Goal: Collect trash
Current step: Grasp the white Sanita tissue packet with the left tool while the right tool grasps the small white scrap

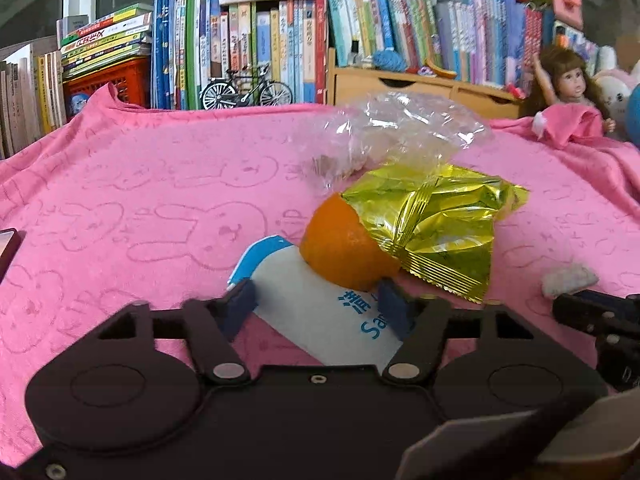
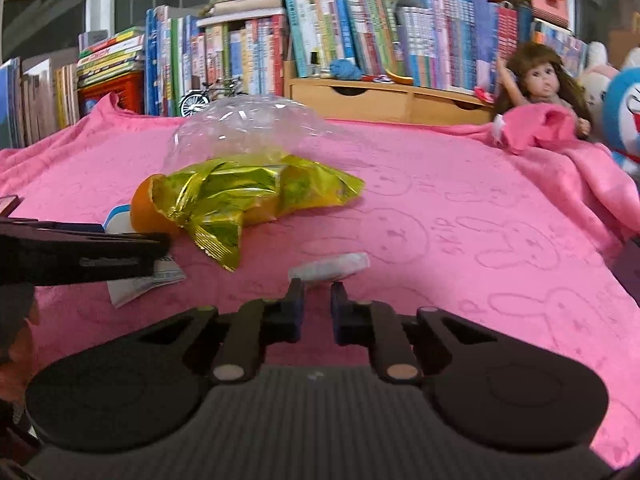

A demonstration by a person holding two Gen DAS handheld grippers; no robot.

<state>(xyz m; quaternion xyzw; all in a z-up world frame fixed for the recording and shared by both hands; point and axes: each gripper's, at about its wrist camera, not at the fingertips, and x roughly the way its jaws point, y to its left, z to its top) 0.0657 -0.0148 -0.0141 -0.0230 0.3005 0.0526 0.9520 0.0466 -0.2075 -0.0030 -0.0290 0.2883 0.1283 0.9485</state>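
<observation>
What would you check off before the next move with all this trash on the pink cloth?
White-and-blue paper packet between left jaws, pads touching its edges: ok.
Orange peel clear of that grip: not ok, it overlaps the packet's far end.
Small white crumpled paper scrap at right jaws' tips: ok.
Scrap actually pinched: cannot tell.
Gold foil wrapper and clear plastic bag collected: not ok.
</observation>
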